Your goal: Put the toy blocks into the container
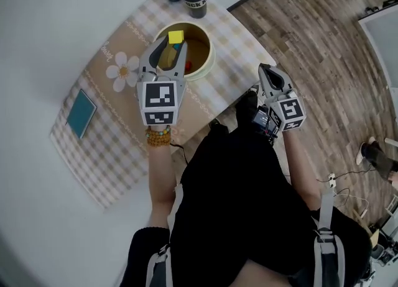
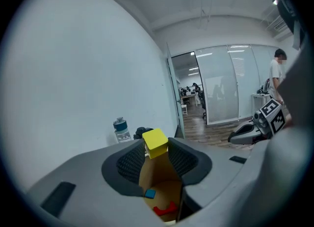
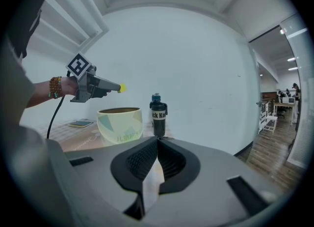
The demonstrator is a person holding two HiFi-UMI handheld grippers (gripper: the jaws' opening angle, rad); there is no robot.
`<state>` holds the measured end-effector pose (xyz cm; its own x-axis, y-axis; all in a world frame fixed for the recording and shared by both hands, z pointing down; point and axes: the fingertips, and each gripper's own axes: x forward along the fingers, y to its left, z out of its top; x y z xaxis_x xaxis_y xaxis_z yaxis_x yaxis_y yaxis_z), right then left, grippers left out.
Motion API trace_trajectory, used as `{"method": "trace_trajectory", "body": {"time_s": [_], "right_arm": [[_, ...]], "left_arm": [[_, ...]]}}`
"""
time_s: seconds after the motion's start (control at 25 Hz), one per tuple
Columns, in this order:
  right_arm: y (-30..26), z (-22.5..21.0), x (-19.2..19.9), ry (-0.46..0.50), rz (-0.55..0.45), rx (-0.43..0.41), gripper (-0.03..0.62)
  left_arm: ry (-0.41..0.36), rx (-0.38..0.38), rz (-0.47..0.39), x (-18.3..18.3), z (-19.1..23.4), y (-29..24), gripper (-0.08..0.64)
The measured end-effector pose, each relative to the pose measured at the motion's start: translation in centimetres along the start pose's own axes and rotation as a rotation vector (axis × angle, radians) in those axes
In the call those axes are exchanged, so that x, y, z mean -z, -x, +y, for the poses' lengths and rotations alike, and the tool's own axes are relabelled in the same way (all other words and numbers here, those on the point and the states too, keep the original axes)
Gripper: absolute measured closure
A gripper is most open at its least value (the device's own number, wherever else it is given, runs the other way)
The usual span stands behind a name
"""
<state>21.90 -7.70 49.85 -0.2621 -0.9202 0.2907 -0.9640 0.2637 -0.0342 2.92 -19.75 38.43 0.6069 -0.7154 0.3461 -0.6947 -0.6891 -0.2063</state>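
Yellow block (image 1: 176, 36) sits clamped in the left hand-held gripper (image 2: 157, 152) directly over the container (image 1: 210, 54) mouth, so opening should drop it in; the right hand-held gripper (image 3: 156, 147), jaws together and empty, is well aside.

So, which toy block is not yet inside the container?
The yellow block, held in the left gripper; the blue block and red block lie inside.
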Motion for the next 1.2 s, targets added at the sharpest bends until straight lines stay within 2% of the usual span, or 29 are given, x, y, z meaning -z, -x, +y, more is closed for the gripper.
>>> {"method": "trace_trajectory", "body": {"time_s": [0.52, 1.2], "right_arm": [[0.4, -0.4, 0.6, -0.021, -0.006, 0.009, 0.586], [-0.4, -0.6, 0.9, -0.028, 0.003, 0.010, 0.586]], "left_arm": [[-0.015, 0.018, 0.028, 0.3, -0.9, -0.8, 0.397], [-0.026, 0.015, 0.021, 0.6, -0.4, -1.5, 0.393]]}}
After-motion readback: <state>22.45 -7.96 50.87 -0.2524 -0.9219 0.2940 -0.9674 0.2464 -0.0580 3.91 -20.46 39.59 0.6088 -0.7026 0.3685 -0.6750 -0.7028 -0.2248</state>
